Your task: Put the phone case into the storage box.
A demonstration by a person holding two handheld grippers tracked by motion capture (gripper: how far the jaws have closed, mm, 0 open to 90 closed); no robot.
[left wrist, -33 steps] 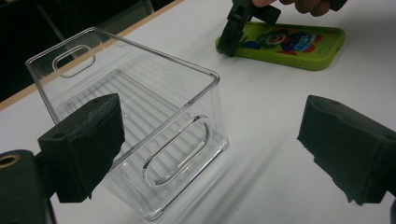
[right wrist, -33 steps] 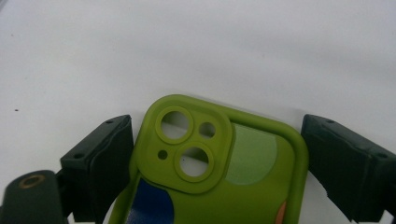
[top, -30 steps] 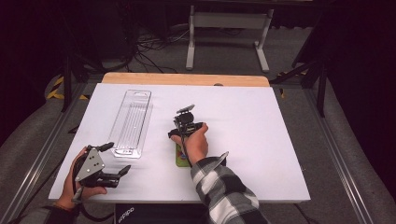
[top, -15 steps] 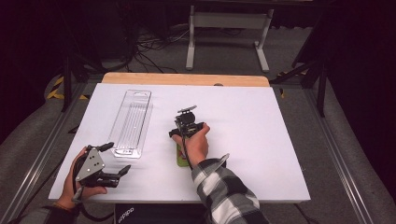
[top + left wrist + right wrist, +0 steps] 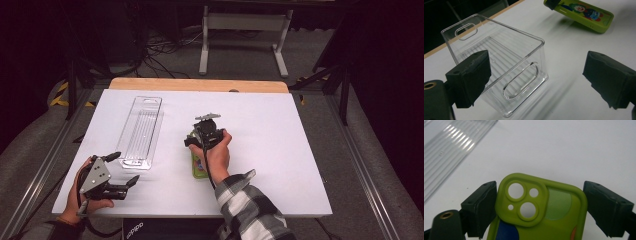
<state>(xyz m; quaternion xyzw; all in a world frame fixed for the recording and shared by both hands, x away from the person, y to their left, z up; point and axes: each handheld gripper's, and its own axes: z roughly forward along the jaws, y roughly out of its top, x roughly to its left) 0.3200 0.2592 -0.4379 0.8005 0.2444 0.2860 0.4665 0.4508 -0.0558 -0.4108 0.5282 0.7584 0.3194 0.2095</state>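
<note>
A lime-green phone case (image 5: 559, 220) with a cartoon print lies back up between the jaws of my right gripper (image 5: 540, 205), and both pads press against its sides at the camera-hole end. From above, that gripper (image 5: 205, 134) sits mid-table with the case (image 5: 199, 167) trailing toward the person under the hand. In the left gripper view the case (image 5: 584, 12) looks tilted, one end raised. My left gripper (image 5: 125, 168) rests open near the front left corner, just short of a clear plastic tray (image 5: 141, 132). The tray's near end (image 5: 499, 50) stands in front of its spread jaws (image 5: 536, 75).
The white table top (image 5: 280, 150) has a wooden strip along its far edge (image 5: 200, 85). A ribbed corner of the clear tray (image 5: 449, 147) shows left of the case. Dark floor, cables and a metal stand (image 5: 242, 30) lie beyond the table.
The right hand and its gripper have barely shifted over the case. The left gripper and the tray have stayed where they were.
</note>
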